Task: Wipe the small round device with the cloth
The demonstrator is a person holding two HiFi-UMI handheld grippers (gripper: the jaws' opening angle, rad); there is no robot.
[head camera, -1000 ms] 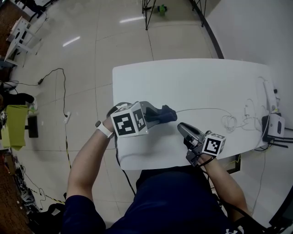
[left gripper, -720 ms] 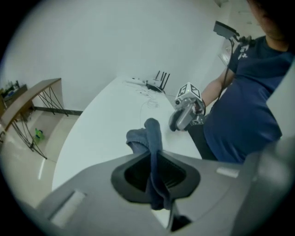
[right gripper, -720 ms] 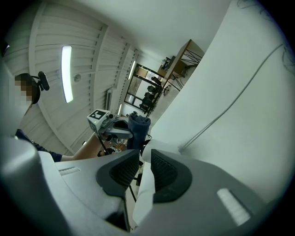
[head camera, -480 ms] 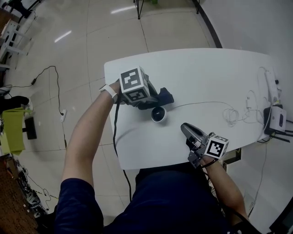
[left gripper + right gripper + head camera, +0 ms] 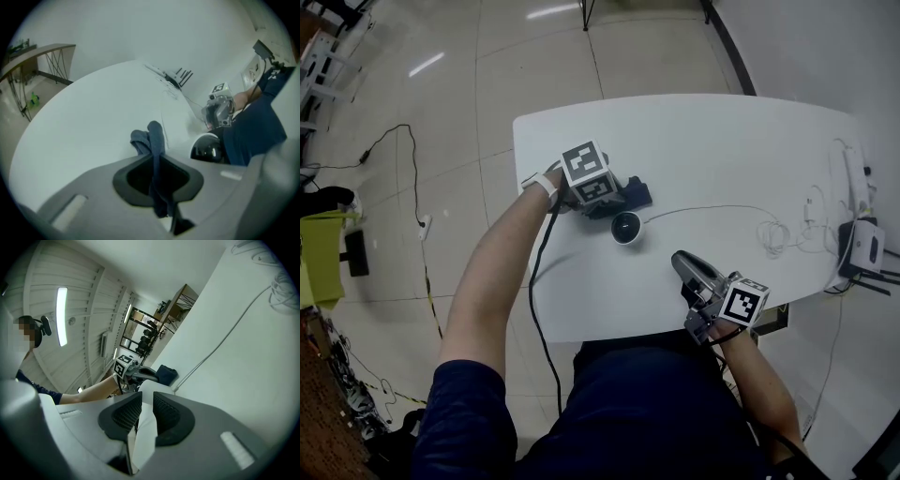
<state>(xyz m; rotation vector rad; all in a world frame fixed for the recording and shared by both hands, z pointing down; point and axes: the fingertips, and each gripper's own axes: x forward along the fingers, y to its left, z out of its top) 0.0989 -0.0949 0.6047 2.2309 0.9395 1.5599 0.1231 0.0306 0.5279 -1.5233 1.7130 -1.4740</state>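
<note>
Your left gripper (image 5: 621,195) pinches the dark blue fabric cloth (image 5: 639,193) on the white table (image 5: 722,150). The small round white device (image 5: 627,228) sits just beside the cloth, at six o'clock. Your right gripper (image 5: 680,264), at four o'clock from the device, has its jaws narrowly apart and empty.

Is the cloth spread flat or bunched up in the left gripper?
Bunched up: the left gripper pinches the cloth as a narrow folded wad poking out past its jaws.

Lab-like workroom, plain white table (image 5: 722,150), glossy tiled floor (image 5: 487,75), router (image 5: 865,248)
</note>
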